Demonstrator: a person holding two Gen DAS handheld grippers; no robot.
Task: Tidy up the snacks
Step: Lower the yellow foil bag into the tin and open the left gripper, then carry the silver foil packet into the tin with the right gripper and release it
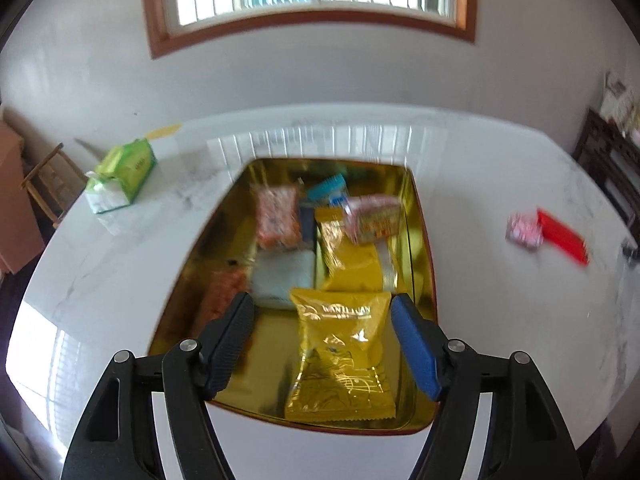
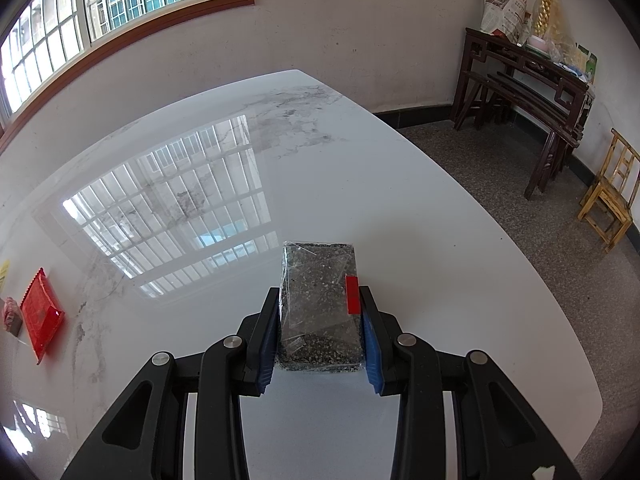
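Your left gripper (image 1: 322, 312) is spread wide over a gold packet (image 1: 340, 360) that lies in the gold tin (image 1: 420, 240) among other snacks. Your right gripper (image 2: 320, 312) is clamped on a clear-wrapped dark bar (image 2: 318, 304) above the white table (image 2: 420, 220) — a red packet (image 2: 40, 316) lies far left.

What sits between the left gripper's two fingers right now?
In the left wrist view, a yellow snack packet lies between the open left gripper fingers, inside the gold tin.
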